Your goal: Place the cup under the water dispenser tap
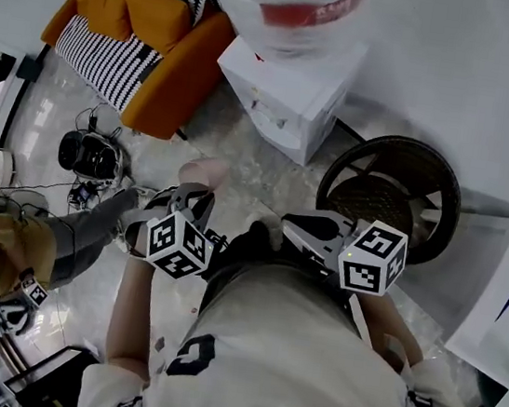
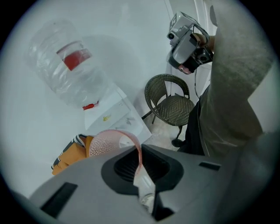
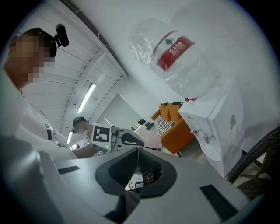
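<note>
The left gripper (image 1: 191,197) is pinching the thin wall of the pink cup (image 1: 205,173) at its rim, its jaws pressing on it from both sides. It is holding the cup above the floor on the near side of the water dispenser (image 1: 288,95), apart from it and not yet under the taps. The right gripper (image 3: 137,153) is hovering to the right, jaws pressed together on nothing. A wicker chair (image 1: 392,194) is standing right of the dispenser.
</note>
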A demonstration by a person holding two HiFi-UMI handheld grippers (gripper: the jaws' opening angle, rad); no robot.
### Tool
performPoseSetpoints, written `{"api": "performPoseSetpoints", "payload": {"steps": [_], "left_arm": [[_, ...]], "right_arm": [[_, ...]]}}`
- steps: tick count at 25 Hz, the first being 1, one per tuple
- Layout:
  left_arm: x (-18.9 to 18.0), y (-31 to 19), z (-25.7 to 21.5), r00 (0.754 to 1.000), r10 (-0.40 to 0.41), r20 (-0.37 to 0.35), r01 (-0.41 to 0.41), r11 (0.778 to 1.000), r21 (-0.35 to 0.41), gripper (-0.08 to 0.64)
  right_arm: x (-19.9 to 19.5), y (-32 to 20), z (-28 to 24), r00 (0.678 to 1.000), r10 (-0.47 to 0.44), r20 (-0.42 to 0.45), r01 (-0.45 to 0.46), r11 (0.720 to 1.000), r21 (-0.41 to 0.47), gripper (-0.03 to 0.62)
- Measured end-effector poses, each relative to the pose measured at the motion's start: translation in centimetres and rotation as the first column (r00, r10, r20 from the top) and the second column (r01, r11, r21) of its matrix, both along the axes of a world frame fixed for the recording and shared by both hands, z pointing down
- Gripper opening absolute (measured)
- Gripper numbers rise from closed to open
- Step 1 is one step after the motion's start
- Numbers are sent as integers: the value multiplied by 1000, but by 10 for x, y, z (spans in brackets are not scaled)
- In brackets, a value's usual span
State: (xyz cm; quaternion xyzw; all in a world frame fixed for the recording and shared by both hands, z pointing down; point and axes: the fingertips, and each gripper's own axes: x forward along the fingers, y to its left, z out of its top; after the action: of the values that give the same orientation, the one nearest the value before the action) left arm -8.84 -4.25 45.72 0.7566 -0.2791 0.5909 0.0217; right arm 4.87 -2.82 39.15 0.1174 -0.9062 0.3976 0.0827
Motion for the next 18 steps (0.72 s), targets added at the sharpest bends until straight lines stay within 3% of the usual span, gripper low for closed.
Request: {"api": "performPoseSetpoints", "payload": {"steps": [8,18], "left_arm": [[1,-44,36,996,89,21,-88,995,-56,69],[-21,-83,106,985,169,27,-165,978,-126,69]], "right_arm": [[-1,-27,6,999,29,-21,-29,999,-16,28],[-37,-57,21,989,58,-134,-63,997,-36,28]]}}
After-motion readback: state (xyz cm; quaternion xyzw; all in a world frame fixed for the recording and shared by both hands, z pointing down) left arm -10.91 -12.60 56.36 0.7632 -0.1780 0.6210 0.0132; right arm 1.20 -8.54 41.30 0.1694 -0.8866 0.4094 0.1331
